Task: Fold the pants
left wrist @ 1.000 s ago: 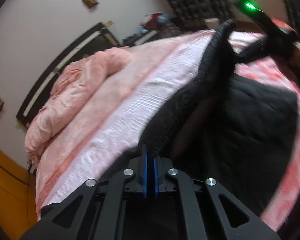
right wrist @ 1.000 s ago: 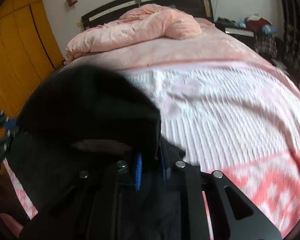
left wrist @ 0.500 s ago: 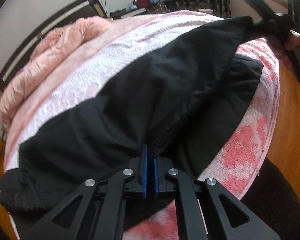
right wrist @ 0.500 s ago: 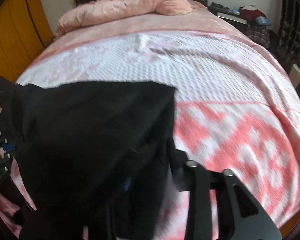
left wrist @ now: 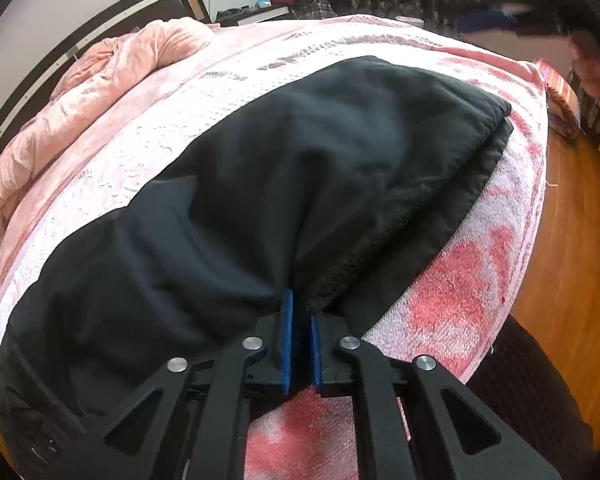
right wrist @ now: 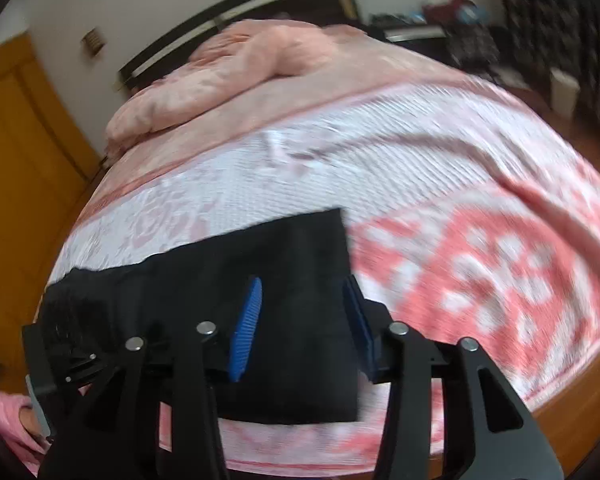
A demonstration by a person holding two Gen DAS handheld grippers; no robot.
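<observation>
Pants folded over on bed, left side pinched.
Left gripper [left wrist: 300, 320] is clamping the black pants [left wrist: 300, 168] edge, fabric lying ahead on the bedspread [left wrist: 452, 300]. Right gripper [right wrist: 304, 316] is hanging wide apart, gripping nothing, pants [right wrist: 300, 264] directly beneath.

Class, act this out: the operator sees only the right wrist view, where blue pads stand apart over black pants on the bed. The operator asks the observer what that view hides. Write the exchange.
Operator: My right gripper is open above the pants. Is the left one holding anything?
Observer: Yes. The left gripper is shut on the near edge of the pants, with a fold of cloth pinched between its blue pads.
Operator: Are the pants doubled over?
Observer: In the left view a top layer lies over a lower one, whose edge sticks out on the right side.
Operator: What is beyond the bed on that side?
Observer: A wooden floor, to the right of the patterned bedspread.
</observation>
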